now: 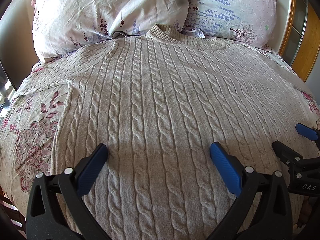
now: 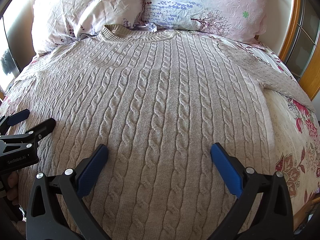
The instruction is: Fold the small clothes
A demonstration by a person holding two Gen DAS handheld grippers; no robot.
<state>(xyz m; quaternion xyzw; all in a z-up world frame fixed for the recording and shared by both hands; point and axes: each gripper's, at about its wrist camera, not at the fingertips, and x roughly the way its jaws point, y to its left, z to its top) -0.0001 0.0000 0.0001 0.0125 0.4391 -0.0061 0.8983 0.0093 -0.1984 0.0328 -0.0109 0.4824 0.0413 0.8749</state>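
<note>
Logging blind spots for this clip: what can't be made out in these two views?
- Sweater hem: cut off by the bottom edge and both grippers' frames, both views.
- Left sleeve cuff: runs off the left edge, left view.
- Right sleeve cuff: runs off the right edge, right view.
- Sweater's underside: hidden against the bed.

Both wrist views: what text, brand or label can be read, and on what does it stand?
"DAS": on the right hand-held gripper body, cut off at the frame edge.
"GenRobot.AI": on the left hand-held gripper body.
Nothing readable on the sweater or pillows.
</note>
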